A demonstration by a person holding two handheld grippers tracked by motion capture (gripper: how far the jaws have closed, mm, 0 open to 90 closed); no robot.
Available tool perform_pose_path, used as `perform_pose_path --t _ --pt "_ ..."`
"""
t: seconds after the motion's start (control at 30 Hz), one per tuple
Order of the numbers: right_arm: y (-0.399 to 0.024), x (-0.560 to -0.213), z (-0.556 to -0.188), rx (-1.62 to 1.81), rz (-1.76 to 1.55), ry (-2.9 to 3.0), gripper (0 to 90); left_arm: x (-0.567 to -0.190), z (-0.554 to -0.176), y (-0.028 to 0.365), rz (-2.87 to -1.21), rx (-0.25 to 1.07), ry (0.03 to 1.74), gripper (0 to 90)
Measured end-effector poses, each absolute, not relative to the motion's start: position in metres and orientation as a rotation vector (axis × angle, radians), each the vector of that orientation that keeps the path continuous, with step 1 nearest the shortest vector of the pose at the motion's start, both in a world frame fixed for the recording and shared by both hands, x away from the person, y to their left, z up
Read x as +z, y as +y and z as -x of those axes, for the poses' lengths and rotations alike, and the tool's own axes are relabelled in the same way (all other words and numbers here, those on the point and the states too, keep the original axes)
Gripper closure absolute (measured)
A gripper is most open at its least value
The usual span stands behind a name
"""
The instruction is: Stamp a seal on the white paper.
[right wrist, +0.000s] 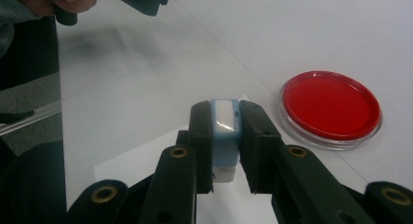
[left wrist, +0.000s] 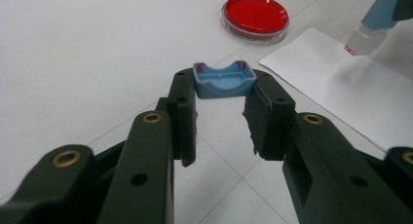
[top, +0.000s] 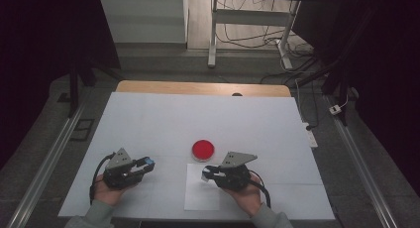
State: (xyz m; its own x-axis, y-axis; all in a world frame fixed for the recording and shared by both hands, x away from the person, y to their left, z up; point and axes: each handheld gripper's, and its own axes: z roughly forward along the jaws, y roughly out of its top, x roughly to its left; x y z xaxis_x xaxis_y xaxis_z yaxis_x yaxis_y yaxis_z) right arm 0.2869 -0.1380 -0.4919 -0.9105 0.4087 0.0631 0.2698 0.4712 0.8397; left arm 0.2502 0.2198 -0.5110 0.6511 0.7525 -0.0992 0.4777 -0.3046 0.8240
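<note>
Fingers of the left gripper pinch a small blue cap by its two ends, hollow side up, with reddish staining along its rim. In the high view this left gripper sits well to the left of the red petri dish, with the blue cap at its tip, above the white desk.

Fingers of the right gripper are clamped on a blue-and-white stamp body, narrow gap, pads flat against both sides. A white lower part pokes out below the fingers, over the white paper sheet. Contact between stamp and sheet cannot be made out. In the high view the right gripper lies just below the petri dish, over the top edge of the sheet, which lies directly below the dish.

The petri dish holds a red fill under a clear rim; it stands apart from both grippers.

In the left gripper view the stamp body is cut off at the upper right corner; its pale tip shows a red trace. In the right gripper view the left hand is cropped at the top edge and blurred. The high view is dim; stamp detail there is too small to read.
</note>
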Motion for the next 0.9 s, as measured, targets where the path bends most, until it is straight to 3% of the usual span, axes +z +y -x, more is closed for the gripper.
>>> perform_pose_path --t 0.9 --pt "-0.127 -0.500 -0.281 1.380 -0.529 2.621 75.4 -0.511 -0.250 0.220 -1.968 0.385 0.962 65.3"
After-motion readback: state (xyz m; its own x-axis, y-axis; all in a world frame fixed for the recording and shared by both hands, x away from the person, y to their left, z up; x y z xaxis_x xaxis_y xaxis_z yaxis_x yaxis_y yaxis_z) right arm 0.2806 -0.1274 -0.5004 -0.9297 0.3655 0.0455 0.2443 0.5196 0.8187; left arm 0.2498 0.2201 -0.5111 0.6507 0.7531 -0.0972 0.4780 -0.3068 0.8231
